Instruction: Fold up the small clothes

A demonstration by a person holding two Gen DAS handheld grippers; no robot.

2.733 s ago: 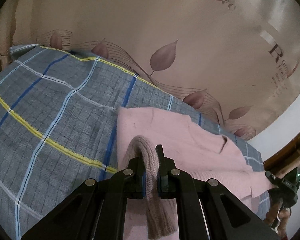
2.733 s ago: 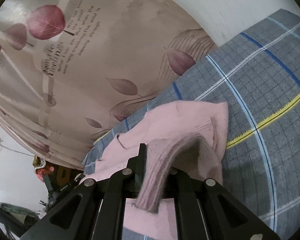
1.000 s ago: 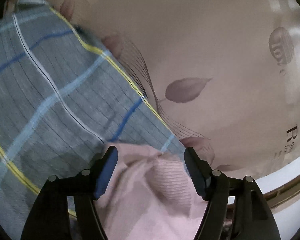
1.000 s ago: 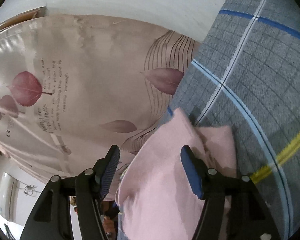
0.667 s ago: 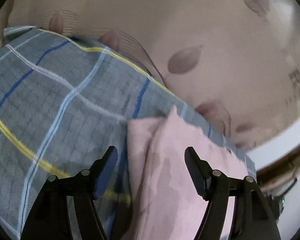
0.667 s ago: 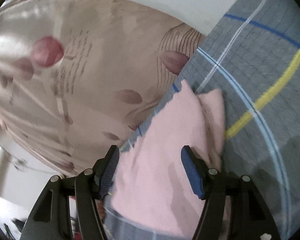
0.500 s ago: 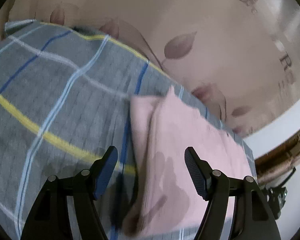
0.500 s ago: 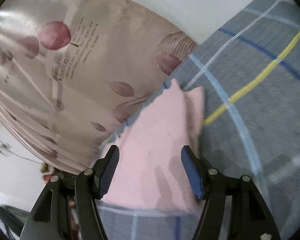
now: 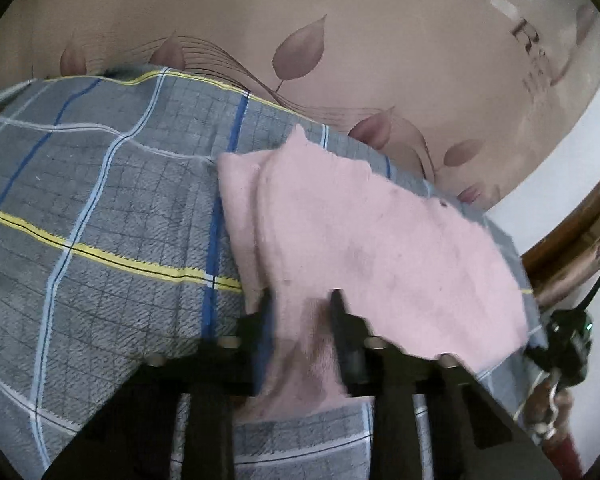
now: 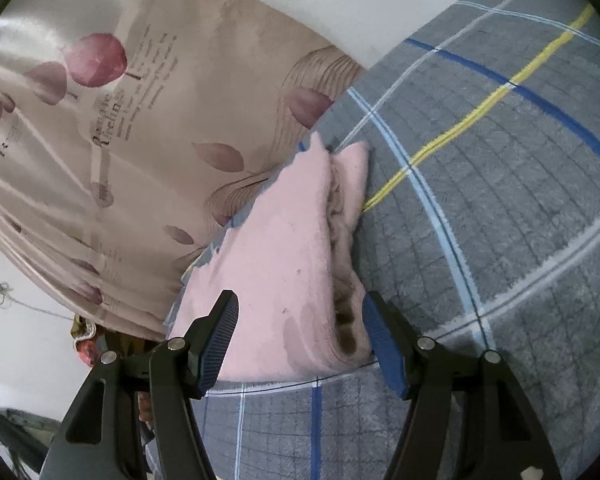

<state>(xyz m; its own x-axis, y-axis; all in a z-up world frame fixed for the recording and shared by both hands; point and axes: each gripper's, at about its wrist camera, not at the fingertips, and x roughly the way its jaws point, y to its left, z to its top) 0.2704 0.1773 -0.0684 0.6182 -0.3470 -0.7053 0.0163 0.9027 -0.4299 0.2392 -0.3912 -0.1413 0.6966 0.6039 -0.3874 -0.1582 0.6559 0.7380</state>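
Two black fingers of the left gripper (image 9: 300,320) are closing on the near edge of the folded pink knitted garment (image 9: 364,240), with cloth pinched between them, in the left wrist view; the tool angles down at the grey plaid blanket (image 9: 100,208) where the garment lies, before a beige leaf-print curtain (image 9: 340,20). In the right wrist view, the right gripper (image 10: 300,336) tilts gently downward and is closing slightly, its blue-padded fingers (image 10: 380,336) standing apart astride the garment's (image 10: 284,264) layered near corner without pressing it.
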